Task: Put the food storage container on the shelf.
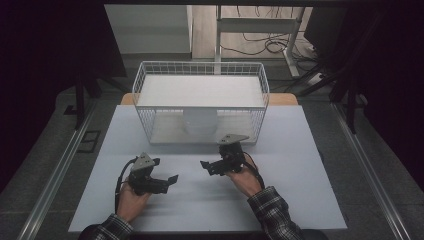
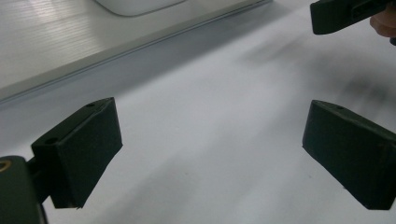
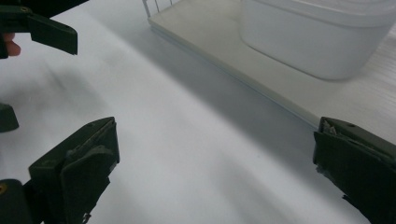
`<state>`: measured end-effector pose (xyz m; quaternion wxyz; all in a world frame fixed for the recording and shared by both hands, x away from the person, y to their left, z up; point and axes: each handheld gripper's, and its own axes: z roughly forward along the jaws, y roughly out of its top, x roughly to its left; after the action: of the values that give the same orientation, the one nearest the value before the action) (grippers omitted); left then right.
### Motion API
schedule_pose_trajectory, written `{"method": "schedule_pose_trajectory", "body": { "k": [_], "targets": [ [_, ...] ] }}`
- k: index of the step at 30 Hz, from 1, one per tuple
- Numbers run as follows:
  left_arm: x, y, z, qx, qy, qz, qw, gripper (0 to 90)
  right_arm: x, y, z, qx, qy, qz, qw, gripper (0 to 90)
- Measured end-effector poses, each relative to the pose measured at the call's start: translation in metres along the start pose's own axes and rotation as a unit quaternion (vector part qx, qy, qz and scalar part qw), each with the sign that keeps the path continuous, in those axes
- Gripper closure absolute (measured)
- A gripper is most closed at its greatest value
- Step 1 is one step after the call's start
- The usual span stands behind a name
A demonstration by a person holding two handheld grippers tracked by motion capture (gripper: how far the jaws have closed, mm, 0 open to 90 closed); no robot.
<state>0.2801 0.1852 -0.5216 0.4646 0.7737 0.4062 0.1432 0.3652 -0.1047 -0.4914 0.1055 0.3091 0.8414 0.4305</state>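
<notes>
Left gripper (image 1: pixel 167 181): You hold it low over the table (image 1: pixel 300 200), near the front edge and left of the middle. Its jaws are wide apart with nothing between them. They point to the right, at your other gripper.
Right gripper (image 1: pixel 206 166): You hold it just past the left one, near the middle of the table. Its jaws are wide apart and hold nothing. They point left.
Gap: The two grippers are near each other but do not touch.
Basket (image 1: pixel 145 85): It is white wire and stands at the back edge of the table, past both grippers. A white shelf (image 1: pixel 200 91) lies across its top.
Tub (image 3: pixel 317 37): It is white and sits on the basket floor, under the shelf, straight past your right gripper. No gripper touches it.
</notes>
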Motion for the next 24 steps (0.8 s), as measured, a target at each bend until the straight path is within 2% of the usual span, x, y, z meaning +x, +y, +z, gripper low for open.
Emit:
{"method": "schedule_pose_trajectory", "body": {
  "k": [24],
  "targets": [
    [-0.009, -0.007, -0.012, 0.008, -0.008, -0.001, 0.9999, 4.4, 0.004, -0.024, -0.041, 0.002, -0.023, 0.006, 0.9997, 0.0]
  ]
}}
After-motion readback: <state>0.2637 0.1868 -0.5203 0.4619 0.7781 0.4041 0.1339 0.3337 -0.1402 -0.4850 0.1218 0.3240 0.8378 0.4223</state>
